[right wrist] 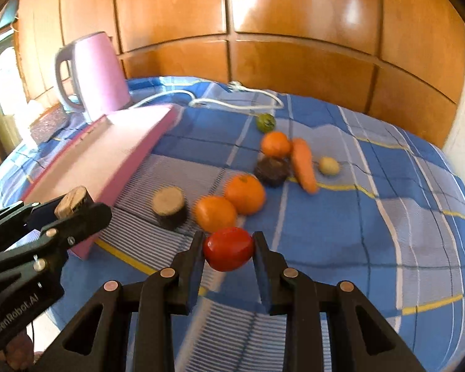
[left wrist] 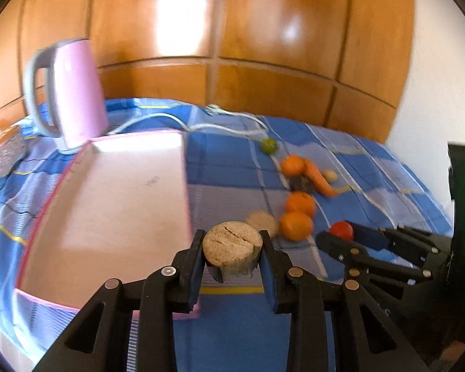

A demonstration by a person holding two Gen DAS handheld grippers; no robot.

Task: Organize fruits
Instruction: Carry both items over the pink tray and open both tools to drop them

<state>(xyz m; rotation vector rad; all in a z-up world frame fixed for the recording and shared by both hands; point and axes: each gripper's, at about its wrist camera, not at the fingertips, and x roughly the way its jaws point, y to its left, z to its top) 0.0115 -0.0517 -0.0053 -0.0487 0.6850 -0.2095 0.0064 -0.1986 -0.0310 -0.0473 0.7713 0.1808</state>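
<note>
1. Fruits: a red tomato (right wrist: 228, 249) is clamped between the pads of your right hand-held gripper (right wrist: 228, 249), lifted above the blue checked cloth (right wrist: 341, 232).
2. Your left hand-held gripper (left wrist: 232, 249) grips a tan cut cylinder (left wrist: 232, 244) beside the pink tray (left wrist: 108, 217).
3. Three oranges (right wrist: 244, 193), a carrot (right wrist: 303, 164), a green fruit (right wrist: 266, 122) and a pale round one (right wrist: 328, 166) lie on the cloth, right of the tray.
4. A pink kettle (right wrist: 99, 77) stands behind the tray.

I counted three oranges (right wrist: 275, 144) (right wrist: 245, 194) (right wrist: 215, 213), one red tomato (right wrist: 228, 248), one carrot (right wrist: 303, 165), one green fruit (right wrist: 266, 122), one pale round fruit (right wrist: 329, 166), three brown stumps (right wrist: 169, 207) (right wrist: 272, 170) (left wrist: 232, 251), one pink tray (left wrist: 114, 217), and one pink kettle (right wrist: 100, 83).
</note>
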